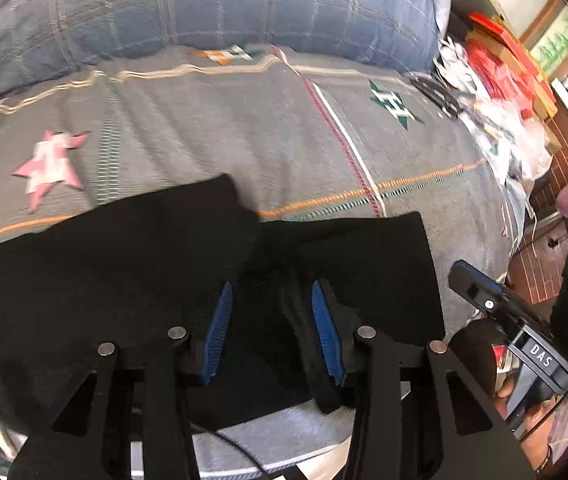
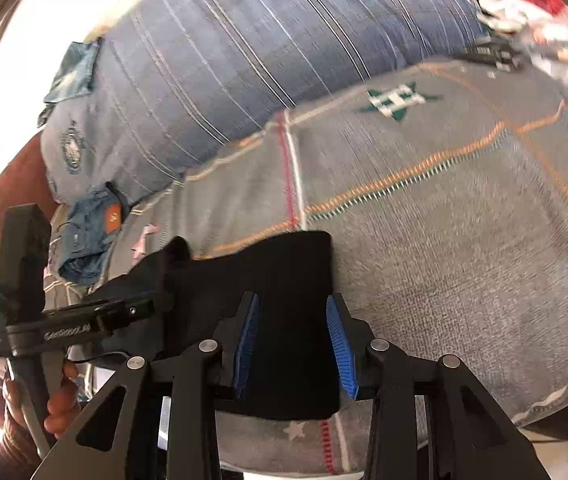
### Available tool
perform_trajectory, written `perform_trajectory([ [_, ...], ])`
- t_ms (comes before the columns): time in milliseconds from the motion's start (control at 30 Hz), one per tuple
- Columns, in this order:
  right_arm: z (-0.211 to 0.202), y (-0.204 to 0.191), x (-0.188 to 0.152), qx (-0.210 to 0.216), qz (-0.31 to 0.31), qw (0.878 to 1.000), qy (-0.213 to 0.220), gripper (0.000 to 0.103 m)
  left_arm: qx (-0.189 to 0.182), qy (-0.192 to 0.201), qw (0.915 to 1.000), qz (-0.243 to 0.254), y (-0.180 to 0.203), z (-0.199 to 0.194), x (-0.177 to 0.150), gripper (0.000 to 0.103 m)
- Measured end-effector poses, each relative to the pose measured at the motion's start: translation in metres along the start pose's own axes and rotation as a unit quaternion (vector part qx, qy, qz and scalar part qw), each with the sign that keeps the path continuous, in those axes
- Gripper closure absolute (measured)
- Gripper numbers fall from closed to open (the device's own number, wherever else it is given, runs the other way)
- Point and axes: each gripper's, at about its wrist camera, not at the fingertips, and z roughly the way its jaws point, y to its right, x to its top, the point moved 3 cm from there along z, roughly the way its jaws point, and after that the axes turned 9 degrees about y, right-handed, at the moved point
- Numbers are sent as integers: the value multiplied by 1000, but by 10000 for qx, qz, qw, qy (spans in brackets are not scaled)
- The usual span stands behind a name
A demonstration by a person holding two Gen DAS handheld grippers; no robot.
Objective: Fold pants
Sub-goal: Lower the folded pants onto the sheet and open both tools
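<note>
On the grey bedspread (image 1: 211,128), seen from the left wrist camera, a pair of black pants (image 1: 131,272) lies spread across the near half of the bed. Its two dark sections meet in a shallow notch just ahead of the left gripper (image 1: 271,332). That gripper's blue-padded fingers (image 1: 216,332) stand apart, with black cloth lying between and under them; no fabric is visibly pinched. A pink star patch (image 1: 49,164) and a green star patch (image 1: 394,104) are stitched into the bedspread beyond the pants, and a blue plaid pillow (image 1: 223,8) runs along the far edge. At the right edge the right gripper (image 1: 516,320) shows from the side, beside the pants' right-hand edge. Red boxes and clear plastic bags (image 1: 500,92) are heaped on the far right.

Over the right wrist camera's view, the right gripper (image 2: 294,340) hovers above one squared-off end of the pants (image 2: 279,280), its blue pads (image 2: 342,348) spread wide, the cloth passing beneath them unclamped. The bedspread (image 2: 444,240) stretches away to the right, with orange stitch lines and the green star patch (image 2: 396,100). The plaid pillow (image 2: 263,52) slants across the top. At left the left gripper (image 2: 95,320) sits side-on over the pants' other section, held by a hand (image 2: 57,400). Folded blue jeans (image 2: 91,232) with an orange label lie beyond it.
</note>
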Motion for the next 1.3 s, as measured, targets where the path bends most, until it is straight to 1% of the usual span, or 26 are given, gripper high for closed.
perform_trajectory([
  [100,-7,-18,2,1,-338,9994,81,66,250,124,9995,-123,-17,-16,-1,63],
  [167,-7,-33,3,49,-520,9986,89,66,389,199,9989,-184,-26,-24,-2,61],
  [233,-3,-50,2,135,-708,9974,65,65,592,298,9975,-243,-40,-35,-4,52],
  [300,3,-71,-2,207,-922,9955,-1,58,818,435,9952,-303,-58,-48,-7,47],
  [367,10,-93,-8,234,-1179,9927,-75,52,1034,570,9922,-411,-75,-58,-10,46],
  [433,16,-116,-16,317,-1451,9888,-150,49,1278,643,9886,-462,-91,-65,-12,40],
  [500,24,-141,-26,362,-1760,9835,-217,42,1545,717,9842,-487,-112,-74,-17,36],
  [567,31,-165,-36,366,-2090,9769,-247,36,1790,695,9798,-554,-136,-81,-20,35],
  [600,34,-175,-42,361,-2247,9734,-267,34,1863,665,9783,-613,-148,-84,-22,35],
  [633,37,-184,-47,368,-2394,9698,-281,33,1902,628,9773,-696,-160,-86,-23,35],
  [667,40,-197,-54,386,-2632,9636,-284,33,1874,558,9766,-892,-181,-90,-25,35],
  [733,44,-214,-66,418,-2974,9535,-270,32,1690,505,9762,-1263,-207,-95,-30,35],
  [767,45,-223,-73,447,-3161,9473,-267,31,1534,466,9738,-1616,-228,-97,-32,35],
  [833,49,-238,-85,494,-3476,9359,-280,31,1266,342,9690,-2095,-256,-98,-38,36],
  [867,52,-247,-93,529,-3655,9289,-291,31,1192,286,9655,-2298,-268,-97,-39,36],
  [900,54,-253,-98,544,-3763,9244,-288,31,1155,265,9630,-2420,-276,-96,-40,36],
  [967,58,-267,-108,606,-3969,9154,-285,31,1042,218,9609,-2558,-288,-94,-39,36],
  [1033,63,-283,-119,703,-4164,9060,-287,31,931,83,9621,-2561,-293,-88,-38,36],
  [1100,67,-295,-128,768,-4308,8987,-297,31,776,-69,9656,-2481,-293,-79,-34,36],
  [1167,72,-306,-136,809,-4459,8910,-285,30,711,-215,9683,-2384,-292,-70,-31,36],
  [1233,79,-316,-147,807,-4645,8813,-306,30,672,-293,9691,-2355,-291,-64,-26,36],
  [1300,82,-322,-155,776,-4784,8743,-257,30,582,-310,9685,-2403,-295,-60,-24,36],
])
